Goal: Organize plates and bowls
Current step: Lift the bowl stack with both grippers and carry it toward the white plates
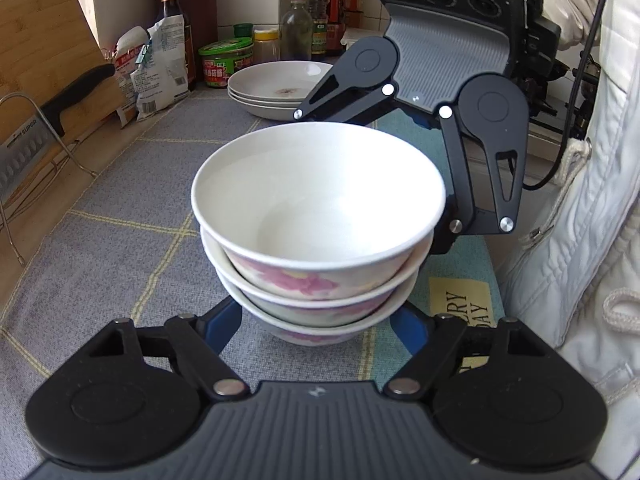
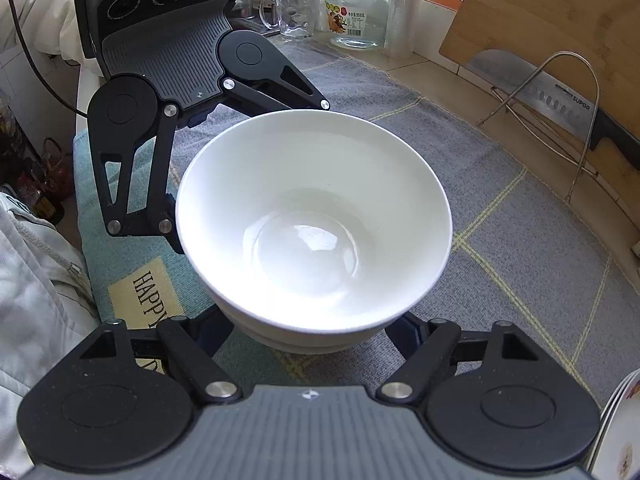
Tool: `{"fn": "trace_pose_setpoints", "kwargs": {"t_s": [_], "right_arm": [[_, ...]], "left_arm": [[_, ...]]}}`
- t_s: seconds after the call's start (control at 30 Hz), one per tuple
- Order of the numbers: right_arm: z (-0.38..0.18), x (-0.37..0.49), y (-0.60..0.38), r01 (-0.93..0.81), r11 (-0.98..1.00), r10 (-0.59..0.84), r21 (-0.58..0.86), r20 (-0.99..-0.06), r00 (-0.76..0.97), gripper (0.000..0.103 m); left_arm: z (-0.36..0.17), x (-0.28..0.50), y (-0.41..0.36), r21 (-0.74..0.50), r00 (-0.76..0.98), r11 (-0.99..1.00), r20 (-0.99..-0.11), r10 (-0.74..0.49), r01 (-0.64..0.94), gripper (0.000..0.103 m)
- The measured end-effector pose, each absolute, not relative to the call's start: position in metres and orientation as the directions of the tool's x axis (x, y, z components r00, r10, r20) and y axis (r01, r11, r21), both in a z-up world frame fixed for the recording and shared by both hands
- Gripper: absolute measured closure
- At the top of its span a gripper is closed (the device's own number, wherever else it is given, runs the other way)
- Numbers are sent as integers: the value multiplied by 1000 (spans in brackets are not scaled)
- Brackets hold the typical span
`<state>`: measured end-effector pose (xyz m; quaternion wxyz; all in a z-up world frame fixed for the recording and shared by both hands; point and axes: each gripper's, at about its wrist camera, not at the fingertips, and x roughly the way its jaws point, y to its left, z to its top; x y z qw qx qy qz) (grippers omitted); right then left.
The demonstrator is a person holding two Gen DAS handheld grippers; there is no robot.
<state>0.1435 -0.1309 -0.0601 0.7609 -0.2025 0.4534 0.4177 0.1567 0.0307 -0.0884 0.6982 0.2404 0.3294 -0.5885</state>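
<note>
A stack of three flower-patterned bowls stands on the grey checked cloth that covers the surface, between the blue-tipped fingers of the left hand-held gripper; whether the pads touch the lowest bowl cannot be told. The right hand-held gripper reaches around the far side of the stack. Behind it sits a stack of white plates, with bottles, a green tin, a cutting board and a cleaver in a wire rack
</note>
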Motion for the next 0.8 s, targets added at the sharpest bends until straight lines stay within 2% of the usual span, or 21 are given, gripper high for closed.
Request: {"fn": "trace_pose_setpoints", "kwargs": {"t_s": [0.33, 0.8], "right_arm": [[-44, 150, -165, -824, 564, 437, 58, -868, 238, 18], [-13, 164, -264, -817, 576, 409, 12, -870, 275, 18]], "left_arm": [[-80, 156, -6, -38, 106, 196, -734, -670, 980, 22], [-54, 172, -110, 0, 127, 179, -707, -695, 984, 22]]}}
